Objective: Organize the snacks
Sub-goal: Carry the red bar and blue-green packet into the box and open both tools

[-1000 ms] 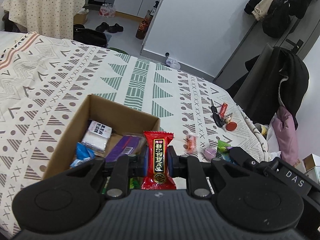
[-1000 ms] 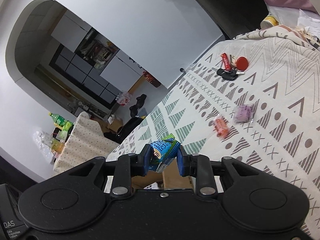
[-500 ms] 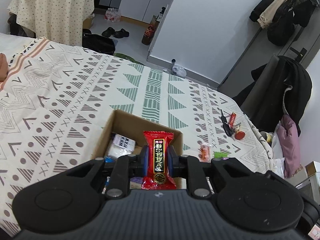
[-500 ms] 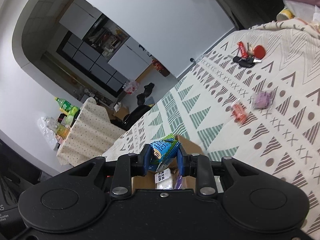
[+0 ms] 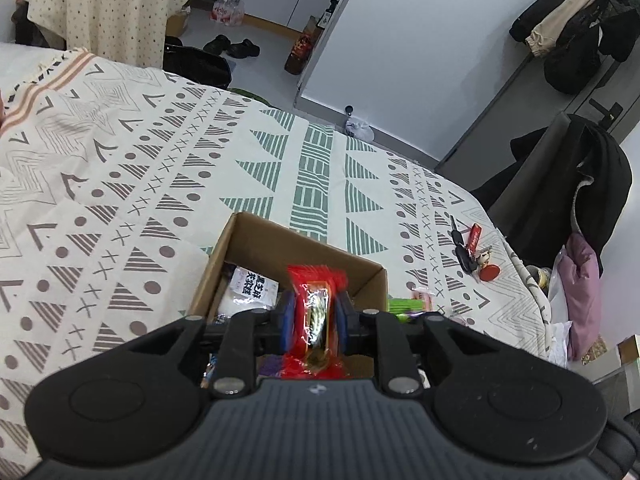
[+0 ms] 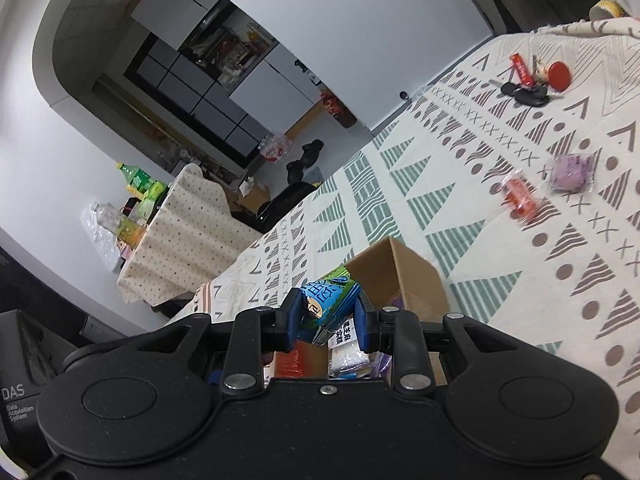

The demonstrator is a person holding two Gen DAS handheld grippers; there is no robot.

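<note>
An open cardboard box (image 5: 256, 236) (image 6: 404, 268) sits on the patterned bedspread with several snack packets inside, among them a white one (image 5: 250, 286) (image 6: 346, 340). My left gripper (image 5: 314, 316) is shut on a red snack packet (image 5: 316, 308), held upright over the box's near part. My right gripper (image 6: 326, 318) is shut on a blue-and-green snack packet (image 6: 328, 296), held over the box's near left edge. An orange candy (image 6: 520, 198) and a purple candy (image 6: 570, 172) lie loose on the bedspread right of the box. A green snack (image 5: 406, 304) lies just right of the box.
Keys with a red tag and red fob (image 5: 474, 252) (image 6: 532, 80) lie near the bed's far right edge. A chair draped with dark clothes (image 5: 568, 184) stands beyond that edge. A cloth-covered table with bottles (image 6: 176, 224) is across the room.
The left gripper has drawn nearer the box with the red packet, which now looks blurred and turned. The right gripper has swung over the box's edge, so the loose candies look closer.
</note>
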